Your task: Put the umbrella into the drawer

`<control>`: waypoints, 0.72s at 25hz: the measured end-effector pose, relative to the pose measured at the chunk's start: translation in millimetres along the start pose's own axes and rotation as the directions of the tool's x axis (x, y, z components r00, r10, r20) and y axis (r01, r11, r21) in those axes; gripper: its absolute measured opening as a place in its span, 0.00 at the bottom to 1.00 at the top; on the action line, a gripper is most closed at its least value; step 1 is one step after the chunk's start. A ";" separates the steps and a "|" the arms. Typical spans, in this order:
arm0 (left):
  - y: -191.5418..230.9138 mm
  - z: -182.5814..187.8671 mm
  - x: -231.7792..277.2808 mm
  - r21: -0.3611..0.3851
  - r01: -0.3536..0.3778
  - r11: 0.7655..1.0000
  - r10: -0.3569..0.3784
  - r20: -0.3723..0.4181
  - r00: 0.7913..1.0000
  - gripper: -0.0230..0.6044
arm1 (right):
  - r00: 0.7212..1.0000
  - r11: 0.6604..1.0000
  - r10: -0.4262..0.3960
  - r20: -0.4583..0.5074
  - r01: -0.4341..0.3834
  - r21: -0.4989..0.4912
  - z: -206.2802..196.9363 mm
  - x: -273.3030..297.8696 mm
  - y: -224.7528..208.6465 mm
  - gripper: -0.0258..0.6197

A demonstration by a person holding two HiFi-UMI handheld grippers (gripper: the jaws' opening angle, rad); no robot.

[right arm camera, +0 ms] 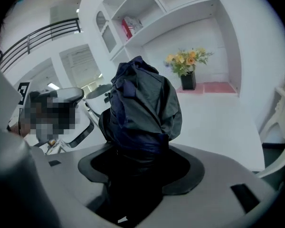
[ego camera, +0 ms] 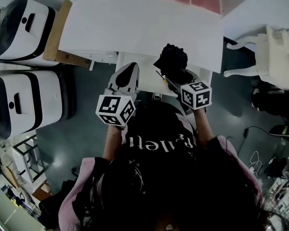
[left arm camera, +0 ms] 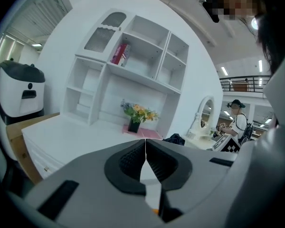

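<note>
Now the right gripper (right arm camera: 141, 163) clamps the folded dark umbrella (right arm camera: 142, 99) over the white desk's (ego camera: 135, 28) front edge; the left gripper (left arm camera: 145, 151), jaws pressed together on nothing, hovers just before that desk.

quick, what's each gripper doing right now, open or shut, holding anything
left gripper: jaws closed, nothing between them
right gripper: jaws closed on the dark folded umbrella
</note>
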State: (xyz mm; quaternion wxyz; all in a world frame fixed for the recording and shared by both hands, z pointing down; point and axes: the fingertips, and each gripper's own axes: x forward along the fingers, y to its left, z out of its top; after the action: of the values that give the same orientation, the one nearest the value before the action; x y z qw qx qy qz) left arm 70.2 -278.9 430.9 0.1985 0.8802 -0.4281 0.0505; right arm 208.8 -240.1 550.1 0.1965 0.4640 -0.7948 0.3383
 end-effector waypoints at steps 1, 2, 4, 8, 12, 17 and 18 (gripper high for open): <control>3.2 -2.3 -1.4 -0.005 -0.018 1.000 0.018 0.000 1.000 0.06 | 1.000 1.000 0.014 -0.021 -0.015 -0.019 -2.2 5.1 -1.2 0.48; 6.2 -4.2 -2.8 -0.008 -0.034 0.999 0.034 0.000 0.999 0.06 | 0.999 0.999 0.028 -0.043 -0.030 -0.039 -4.6 10.1 -2.1 0.48; 11.7 -6.1 -5.8 -0.016 -0.065 0.998 0.065 0.002 0.998 0.06 | 0.995 0.995 0.051 -0.088 -0.058 -0.085 -10.0 20.7 -3.3 0.48; 19.6 -7.4 -9.5 -0.030 -0.102 0.994 0.102 0.007 0.995 0.06 | 0.979 0.979 0.073 -0.192 -0.107 -0.173 -26.8 47.4 -5.9 0.48; 21.8 -9.3 -10.2 -0.022 -0.122 0.992 0.122 0.005 0.993 0.06 | 0.949 0.963 0.093 -0.303 -0.164 -0.216 -51.2 72.6 -10.4 0.48; 27.0 -9.6 -11.1 0.000 -0.139 0.990 0.139 -0.003 0.990 0.06 | 0.905 0.946 0.095 -0.415 -0.212 -0.245 -82.2 100.8 -16.8 0.48; 28.6 -9.2 -11.9 0.002 -0.142 0.990 0.142 -0.005 0.990 0.06 | 0.895 0.945 0.088 -0.438 -0.214 -0.247 -89.3 106.3 -18.9 0.48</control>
State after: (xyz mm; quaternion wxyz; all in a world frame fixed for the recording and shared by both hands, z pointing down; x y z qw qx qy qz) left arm 41.3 -282.5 445.0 0.1949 0.8476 -0.4890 0.0670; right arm 172.8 -246.4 685.3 0.4018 0.2825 -0.8082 0.3249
